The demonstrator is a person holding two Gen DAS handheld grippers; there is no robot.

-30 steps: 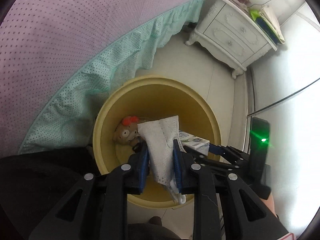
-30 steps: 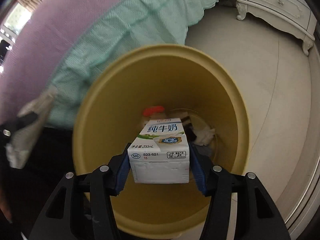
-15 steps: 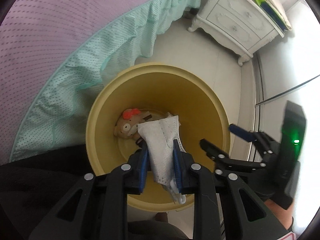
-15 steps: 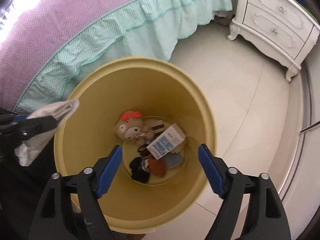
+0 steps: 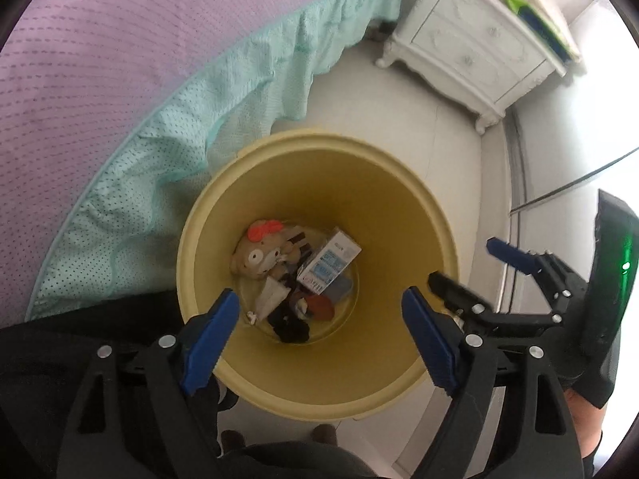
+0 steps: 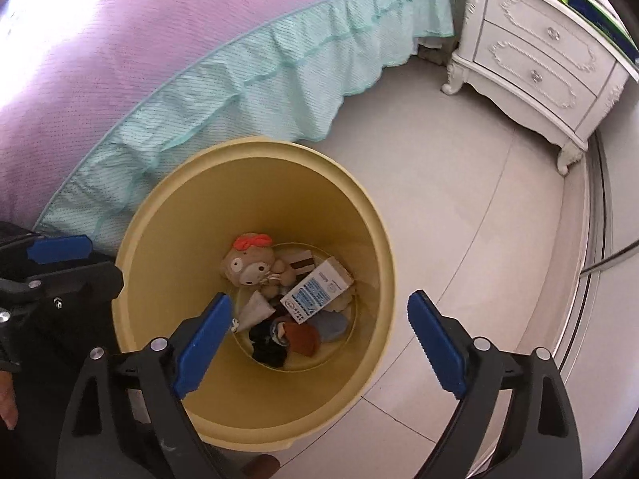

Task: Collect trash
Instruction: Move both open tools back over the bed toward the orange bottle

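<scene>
Two grippers poised above a yellow bin point(image 5: 403, 207), both pointing steeply down into it. Nearest, left gripper point(image 5: 319, 343) with blue pads spreading wide, nothing between them; right gripper point(image 6: 319, 343) likewise opening, likewise empty, its black frame also visible at the right edge of the left wrist view with a green light glowing on it. Below, at the bottom of the bin, all the trash together: white face mask point(image 5: 271, 299) crumpled at the near left of the pile, milk carton point(image 5: 329, 265) lying on its side and tilted across the heap, brown plush toy point(image 5: 259, 253) with an orange bow against the far left wall, dark socks point(image 6: 269, 343) and a rust-coloured scrap point(image 6: 303, 337) nearest the camera. Bin standing upright on pale tiled floor point(image 6: 479, 199). Just beyond, touching or nearly touching the rim, teal ruffled bed skirt point(image 6: 259, 92) under a lilac bedspread point(image 6: 139, 32). Farthest, white carved nightstand point(image 6: 539, 64) with two drawers, green and blue items on top.
</scene>
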